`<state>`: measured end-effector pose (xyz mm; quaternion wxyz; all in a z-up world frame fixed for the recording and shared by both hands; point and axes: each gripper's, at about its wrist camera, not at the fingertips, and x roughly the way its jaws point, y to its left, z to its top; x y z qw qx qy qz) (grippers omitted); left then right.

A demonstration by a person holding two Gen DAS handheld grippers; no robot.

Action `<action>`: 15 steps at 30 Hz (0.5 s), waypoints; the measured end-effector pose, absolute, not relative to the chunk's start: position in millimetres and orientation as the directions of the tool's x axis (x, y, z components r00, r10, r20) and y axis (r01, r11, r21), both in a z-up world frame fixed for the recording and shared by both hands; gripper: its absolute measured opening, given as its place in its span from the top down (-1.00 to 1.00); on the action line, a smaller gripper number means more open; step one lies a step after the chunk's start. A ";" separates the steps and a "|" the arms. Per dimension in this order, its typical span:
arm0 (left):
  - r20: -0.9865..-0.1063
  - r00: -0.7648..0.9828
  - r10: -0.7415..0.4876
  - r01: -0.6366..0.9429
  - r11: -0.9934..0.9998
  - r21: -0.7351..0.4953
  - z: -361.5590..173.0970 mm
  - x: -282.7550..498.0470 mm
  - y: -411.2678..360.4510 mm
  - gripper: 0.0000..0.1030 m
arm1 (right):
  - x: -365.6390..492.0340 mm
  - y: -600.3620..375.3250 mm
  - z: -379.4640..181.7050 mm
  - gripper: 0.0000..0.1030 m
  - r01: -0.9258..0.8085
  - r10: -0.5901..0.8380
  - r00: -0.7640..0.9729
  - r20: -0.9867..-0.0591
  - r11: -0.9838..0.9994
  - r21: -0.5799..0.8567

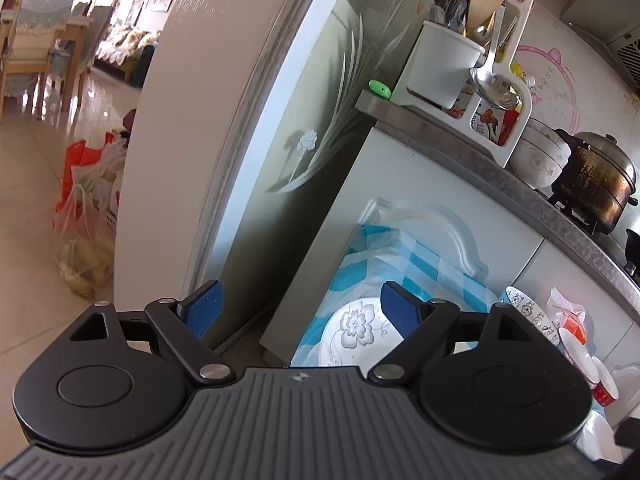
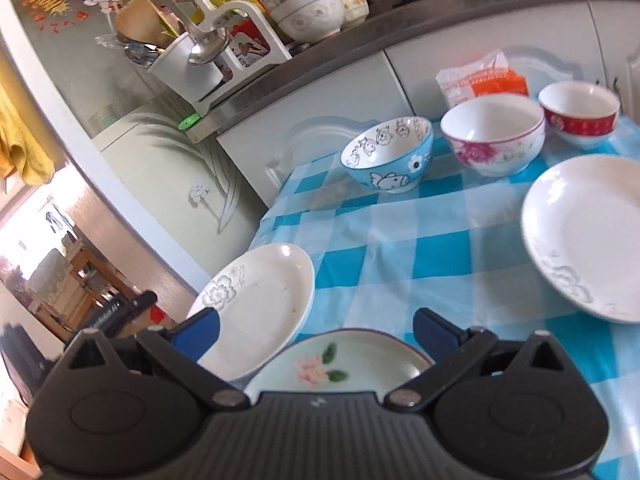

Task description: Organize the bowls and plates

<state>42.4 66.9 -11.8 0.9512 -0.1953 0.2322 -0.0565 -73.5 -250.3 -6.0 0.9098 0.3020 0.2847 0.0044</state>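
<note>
Blue-checked cloth [image 2: 400, 248] covers your desk; three bowls stand behind three plates. Both your grippers, left gripper [image 1: 300, 312] and right gripper [image 2: 316, 332], hang with jaws apart, holding nothing.

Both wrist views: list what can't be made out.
- Pink-flower plate, right view: near part hidden behind the right claw.
- Large white plate, right view: cut off by the edge, blurred.
- Red bowl, left view: behind the left claw, at the edge.

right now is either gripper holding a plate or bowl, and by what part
Nothing is held. The left gripper and right gripper are both open, with no dish between their fingers.
</note>
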 end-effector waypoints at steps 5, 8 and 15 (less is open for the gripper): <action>-0.434 0.870 -0.233 0.028 0.903 -0.429 -15.7 46.6 69.0 -1.00 | -43.0 -248.5 -13.3 -0.98 0.172 0.210 0.820 -0.532 0.796 0.580; -0.445 0.857 -0.260 0.046 0.899 -0.436 -18.2 51.9 64.8 -1.00 | -26.8 -245.2 -12.9 -0.98 0.161 0.222 0.814 -0.537 0.801 0.576; -0.446 0.834 -0.325 0.132 0.902 -0.410 -21.4 52.2 56.6 -1.00 | 7.5 -242.7 -19.8 -0.91 0.152 0.261 0.790 -0.555 0.794 0.589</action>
